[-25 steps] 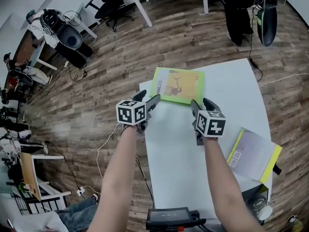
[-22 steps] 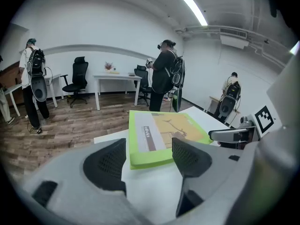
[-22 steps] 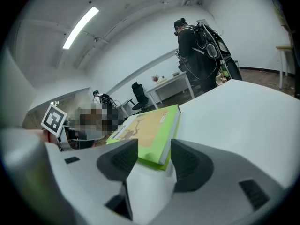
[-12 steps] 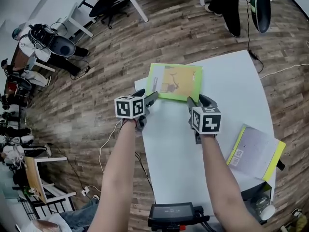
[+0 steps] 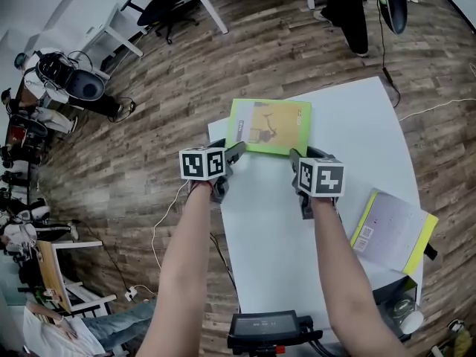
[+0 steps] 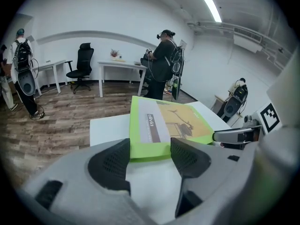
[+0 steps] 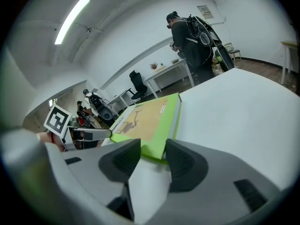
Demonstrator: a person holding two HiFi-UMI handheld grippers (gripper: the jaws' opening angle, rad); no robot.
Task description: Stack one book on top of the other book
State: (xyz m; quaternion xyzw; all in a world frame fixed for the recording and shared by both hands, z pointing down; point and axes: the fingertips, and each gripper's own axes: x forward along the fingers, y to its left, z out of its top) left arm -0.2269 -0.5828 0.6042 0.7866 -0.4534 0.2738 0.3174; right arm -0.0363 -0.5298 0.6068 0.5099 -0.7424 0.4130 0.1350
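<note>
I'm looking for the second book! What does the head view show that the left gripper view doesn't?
Only the head view shows the second book, pale with a yellow edge, lying near the right edge of the table. Only the left gripper view shows the ceiling light and the textured inner faces of the left gripper, its pads standing apart. Both show the green book lying flat on the white table.

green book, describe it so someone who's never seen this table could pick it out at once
Start at the white table on the wooden floor. At its far left corner lies the green book, flat and cover up. Its bright green border around a tan picture sets it apart from the other book, pale grey with a yellow edge, near the right edge.
</note>
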